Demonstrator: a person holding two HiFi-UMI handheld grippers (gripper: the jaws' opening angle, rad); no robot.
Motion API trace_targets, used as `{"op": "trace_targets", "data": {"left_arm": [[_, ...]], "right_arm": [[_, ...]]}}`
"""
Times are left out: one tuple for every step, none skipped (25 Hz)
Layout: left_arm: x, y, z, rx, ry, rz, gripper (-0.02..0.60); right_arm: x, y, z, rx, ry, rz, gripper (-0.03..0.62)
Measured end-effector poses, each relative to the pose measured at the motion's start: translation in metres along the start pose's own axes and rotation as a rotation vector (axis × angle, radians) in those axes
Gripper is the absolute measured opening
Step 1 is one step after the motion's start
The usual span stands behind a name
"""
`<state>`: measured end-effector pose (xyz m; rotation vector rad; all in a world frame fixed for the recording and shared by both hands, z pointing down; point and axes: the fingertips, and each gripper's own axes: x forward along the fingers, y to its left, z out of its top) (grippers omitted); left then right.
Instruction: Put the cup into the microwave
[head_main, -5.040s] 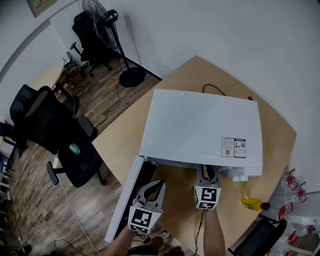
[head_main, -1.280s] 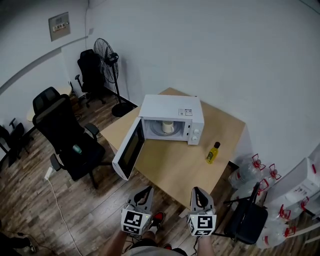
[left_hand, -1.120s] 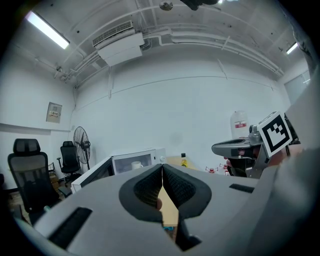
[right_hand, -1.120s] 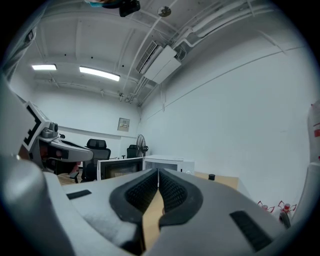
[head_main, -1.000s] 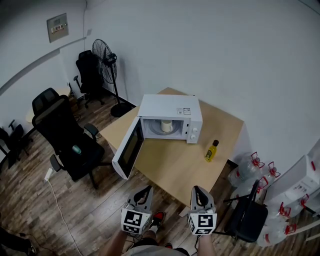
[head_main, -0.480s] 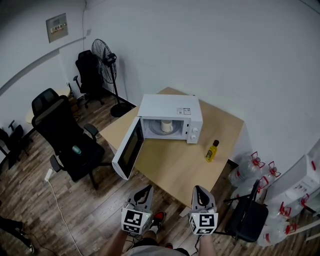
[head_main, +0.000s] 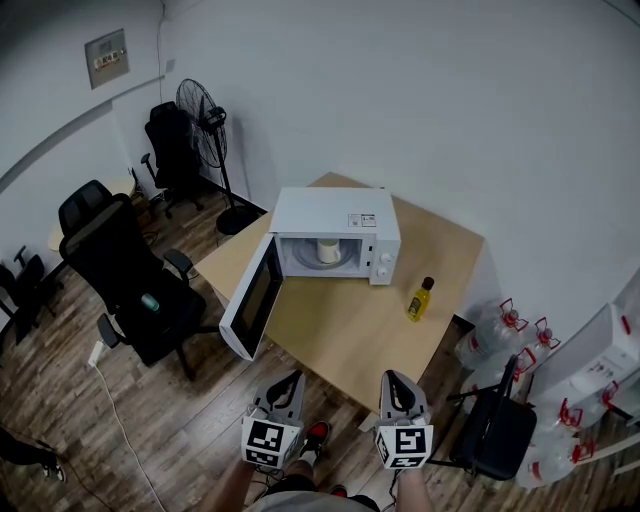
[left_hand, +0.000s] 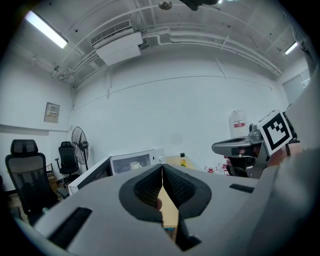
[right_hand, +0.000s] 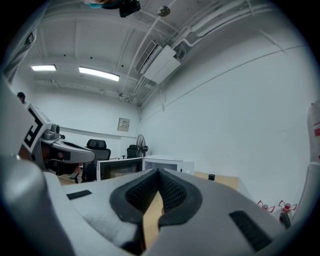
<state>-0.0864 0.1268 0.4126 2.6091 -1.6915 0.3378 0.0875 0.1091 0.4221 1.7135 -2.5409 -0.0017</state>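
One cup (head_main: 327, 250) sits in one open microwave (head_main: 335, 214), one bottle (head_main: 419, 299) nearby; left gripper (head_main: 290, 380) and right gripper (head_main: 392, 381) pressed together.

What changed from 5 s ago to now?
The person stepped back from the table; the right tool, then at the mouth of the microwave, and the left tool are now held well clear of it, both shut and empty. Unchanged: door open, cup inside, bottle on the table.

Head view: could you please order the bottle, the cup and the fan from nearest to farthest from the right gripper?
1. Bottle, on the table's right side, just ahead of the right gripper.
2. Cup, inside the open microwave.
3. Fan, on the floor, far left.
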Motion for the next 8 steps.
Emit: {"op": "trace_targets", "data": {"left_arm": [[0.0004, 0.0003, -0.0010, 0.001, 0.001, 0.000, 0.023], [0.0007, 0.0005, -0.0029, 0.002, 0.003, 0.001, 0.024], [0.0007, 0.0006, -0.0050, 0.003, 0.006, 0.002, 0.023], [0.0005, 0.0003, -0.0053, 0.002, 0.007, 0.001, 0.023], [0.0001, -0.0004, -0.0036, 0.001, 0.005, -0.002, 0.025], [-0.0003, -0.0011, -0.0014, 0.000, 0.003, -0.004, 0.025], [-0.0007, -0.0017, 0.0006, -0.001, 0.001, -0.006, 0.024], [-0.0011, -0.0022, 0.0023, -0.001, -0.001, -0.007, 0.023]], "right_arm": [[0.0000, 0.0000, -0.0003, 0.000, 0.001, 0.000, 0.017], [0.0000, 0.0000, -0.0008, 0.000, 0.002, 0.002, 0.017], [-0.0003, 0.0001, -0.0012, 0.000, 0.003, 0.002, 0.017], [-0.0006, 0.0003, -0.0012, 0.001, 0.004, 0.002, 0.017], [-0.0010, 0.0006, -0.0011, 0.001, 0.004, 0.002, 0.017], [-0.0014, 0.0008, -0.0008, 0.001, 0.004, 0.000, 0.017], [-0.0019, 0.0009, -0.0005, 0.002, 0.004, -0.001, 0.017], [-0.0024, 0.0010, -0.0001, 0.002, 0.005, -0.003, 0.017]]}}
